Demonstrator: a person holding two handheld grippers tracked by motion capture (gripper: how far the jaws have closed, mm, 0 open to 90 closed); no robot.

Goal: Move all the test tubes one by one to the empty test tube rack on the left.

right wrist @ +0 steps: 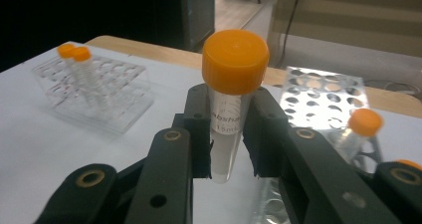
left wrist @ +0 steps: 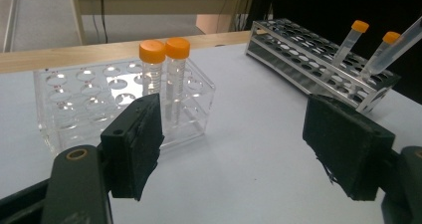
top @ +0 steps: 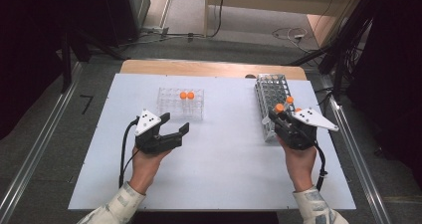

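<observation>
The right gripper (right wrist: 231, 134) clamps a clear plastic tube with an orange screw cap (right wrist: 234, 84), held upright at the centre of the right gripper view, just above the near end of the metal wire rack (top: 272, 97) at the right of the high view. 2 more orange-capped tubes (left wrist: 370, 47) lean in that rack. The left gripper (left wrist: 234, 149) rests low at the left with its jaws wide apart and nothing between them, near the clear acrylic rack (top: 180, 104) holding 2 capped tubes (top: 186, 95).
</observation>
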